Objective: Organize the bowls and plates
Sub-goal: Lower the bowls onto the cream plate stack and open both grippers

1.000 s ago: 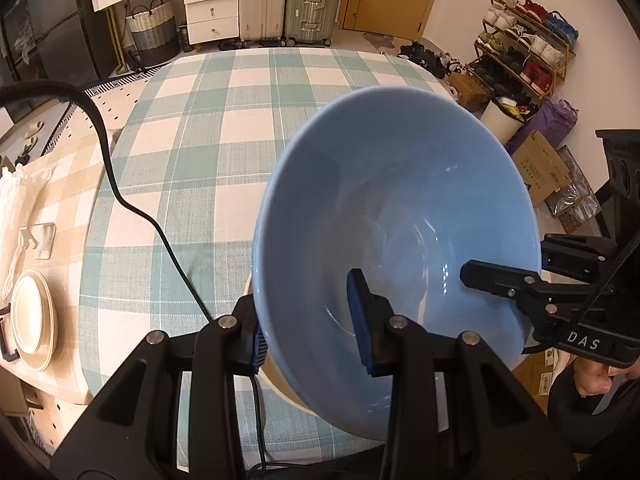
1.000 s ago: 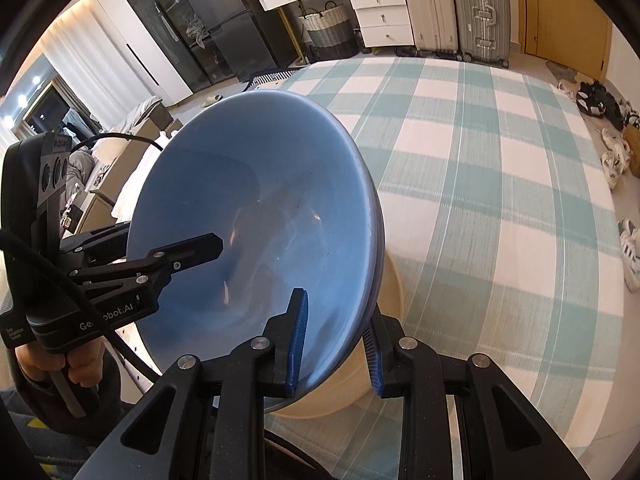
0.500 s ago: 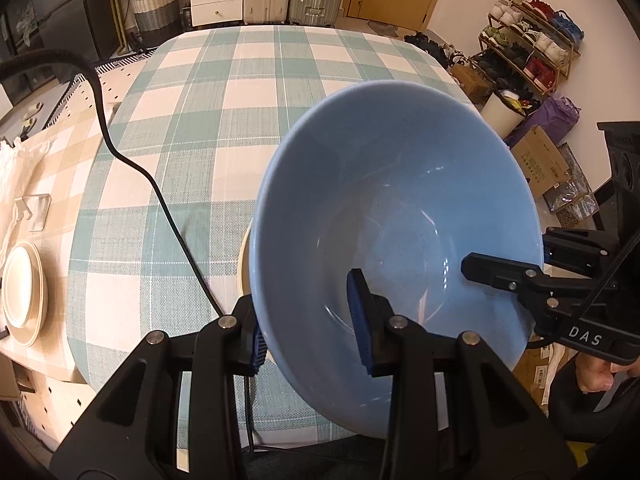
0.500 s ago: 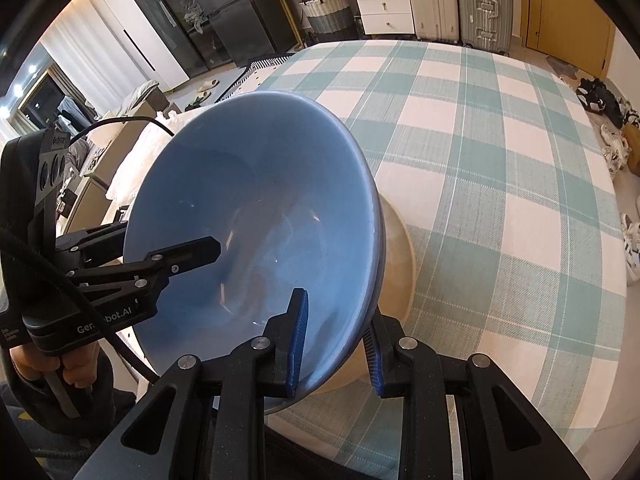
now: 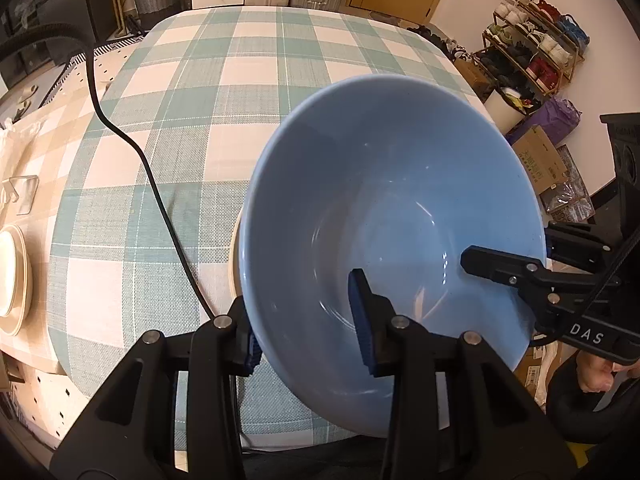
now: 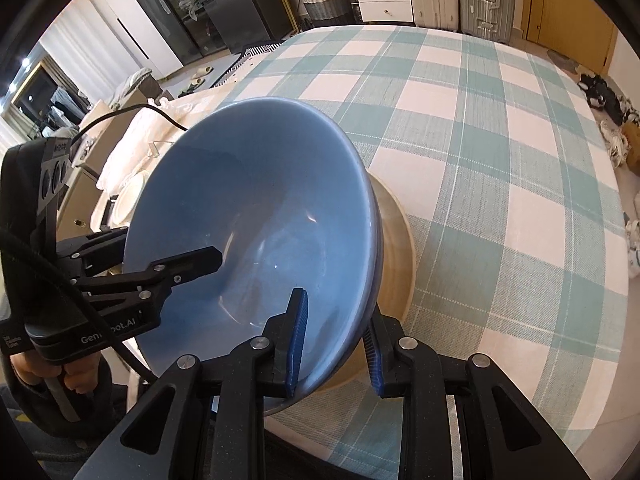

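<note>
Blue bowl (image 5: 384,208) carried two-handed, low over the beige plate (image 6: 394,240) at the desk's (image 5: 224,92) near edge.

I have both grippers clamped on the rim: left gripper (image 5: 310,320) on the near-left side, right gripper (image 6: 334,340) on the near-right, one pad inside and one outside each. I judge I'm stacking; next I level the bowl, lower it centred, then release. More plates (image 5: 12,272) sit far left.

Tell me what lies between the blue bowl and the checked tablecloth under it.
A cream plate lies there on the checked tablecloth, its rim peeking out beside the blue bowl. The right wrist view shows it best; whether bowl and plate touch is unclear.
</note>
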`<action>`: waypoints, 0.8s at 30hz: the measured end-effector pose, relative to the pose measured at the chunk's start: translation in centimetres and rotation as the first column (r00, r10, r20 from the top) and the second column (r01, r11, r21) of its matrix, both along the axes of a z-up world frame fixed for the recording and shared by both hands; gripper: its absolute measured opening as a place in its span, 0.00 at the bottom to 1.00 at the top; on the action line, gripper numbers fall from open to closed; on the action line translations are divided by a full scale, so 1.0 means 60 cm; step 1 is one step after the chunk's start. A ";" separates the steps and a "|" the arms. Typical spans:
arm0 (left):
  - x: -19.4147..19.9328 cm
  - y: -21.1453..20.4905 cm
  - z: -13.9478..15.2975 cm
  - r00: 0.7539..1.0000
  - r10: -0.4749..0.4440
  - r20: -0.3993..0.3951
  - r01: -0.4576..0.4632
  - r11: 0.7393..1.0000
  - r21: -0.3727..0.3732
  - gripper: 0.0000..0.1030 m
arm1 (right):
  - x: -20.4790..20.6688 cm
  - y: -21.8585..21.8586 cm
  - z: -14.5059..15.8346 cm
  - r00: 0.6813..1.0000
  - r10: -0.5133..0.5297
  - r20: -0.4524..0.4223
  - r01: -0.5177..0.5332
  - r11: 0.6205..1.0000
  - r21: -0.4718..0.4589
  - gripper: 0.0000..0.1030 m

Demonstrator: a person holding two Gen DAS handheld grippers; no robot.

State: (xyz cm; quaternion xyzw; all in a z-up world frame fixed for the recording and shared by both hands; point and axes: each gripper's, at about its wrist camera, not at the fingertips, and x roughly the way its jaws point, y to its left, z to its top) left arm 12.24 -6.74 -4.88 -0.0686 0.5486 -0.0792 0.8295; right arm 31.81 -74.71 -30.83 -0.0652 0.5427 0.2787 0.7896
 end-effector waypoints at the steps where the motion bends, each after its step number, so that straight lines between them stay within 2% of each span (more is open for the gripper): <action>1: 0.002 0.000 -0.002 1.000 -0.001 -0.001 0.001 1.000 -0.001 0.31 | 0.000 0.001 -0.001 1.000 0.003 0.001 -0.003 1.000 -0.003 0.26; 11: 0.013 0.001 -0.012 1.000 -0.017 0.001 0.017 1.000 -0.009 0.39 | 0.002 0.009 0.000 1.000 0.009 0.026 -0.009 1.000 -0.026 0.28; 15: 0.014 0.003 -0.013 1.000 -0.017 0.012 0.018 1.000 -0.016 0.40 | 0.005 0.005 0.000 1.000 0.003 0.019 -0.003 1.000 -0.006 0.29; 20: 0.012 0.008 -0.005 0.999 -0.018 0.042 0.019 1.000 -0.015 0.52 | 0.006 -0.002 0.011 0.999 -0.009 0.039 0.008 1.000 0.029 0.37; 22: 0.012 0.013 -0.001 0.999 -0.011 0.052 0.012 1.000 -0.021 0.63 | 0.004 -0.006 0.014 0.999 -0.010 0.046 0.008 0.999 0.037 0.39; 24: 0.011 0.018 0.003 0.998 0.000 0.064 0.001 1.000 -0.017 0.68 | 0.003 -0.011 0.017 0.999 -0.014 0.049 0.011 0.999 0.049 0.42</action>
